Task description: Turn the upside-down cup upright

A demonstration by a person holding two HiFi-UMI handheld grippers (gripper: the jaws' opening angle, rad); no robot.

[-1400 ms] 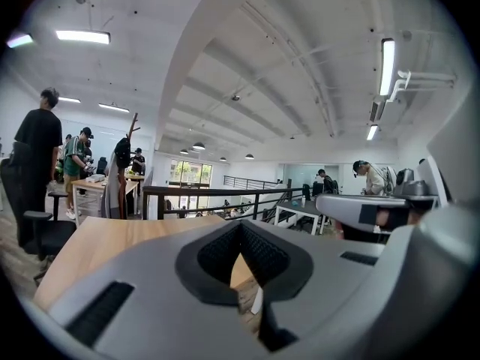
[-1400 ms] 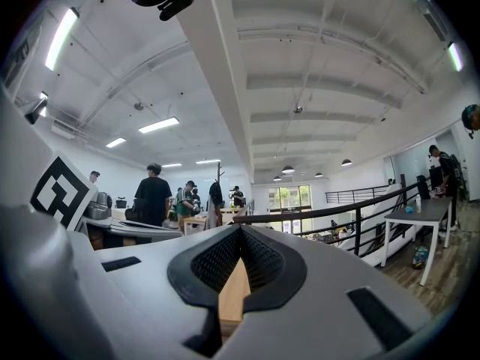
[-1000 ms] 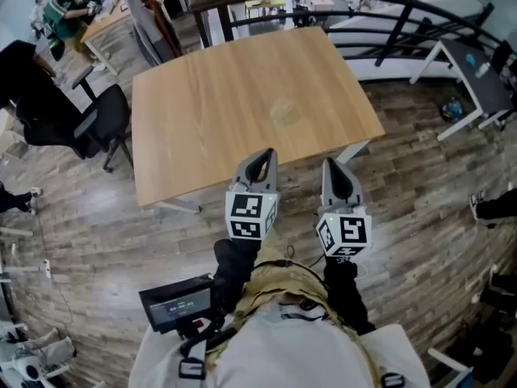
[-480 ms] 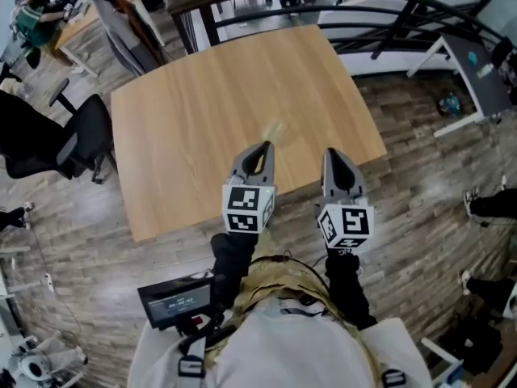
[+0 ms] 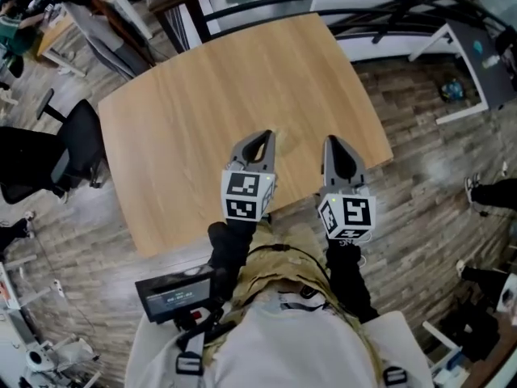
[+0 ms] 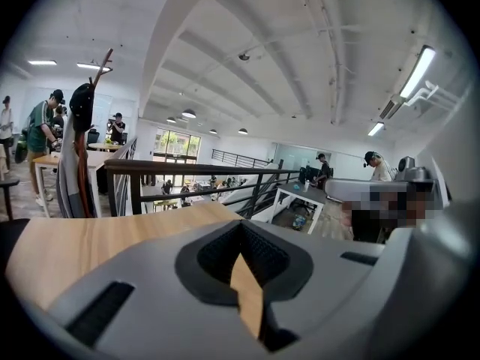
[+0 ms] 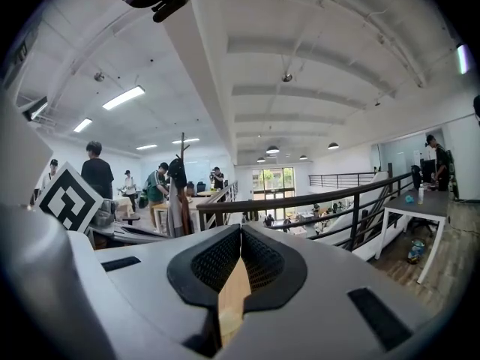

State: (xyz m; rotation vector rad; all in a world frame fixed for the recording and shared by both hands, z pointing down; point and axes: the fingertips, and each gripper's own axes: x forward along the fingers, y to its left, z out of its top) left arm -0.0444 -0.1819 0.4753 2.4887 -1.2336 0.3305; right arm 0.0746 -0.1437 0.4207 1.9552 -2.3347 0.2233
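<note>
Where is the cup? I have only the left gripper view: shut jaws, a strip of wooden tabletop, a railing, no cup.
Observer: The head view shows a faint clear shape, probably the cup, on the table just beyond the tip of the left gripper. It is too faint to tell which way up it stands.
Operator: And the other gripper?
Observer: The right gripper has its jaws together with nothing between them.
Operator: Are they at the table?
Observer: In the head view both tips show over the table's near edge, side by side.
</note>
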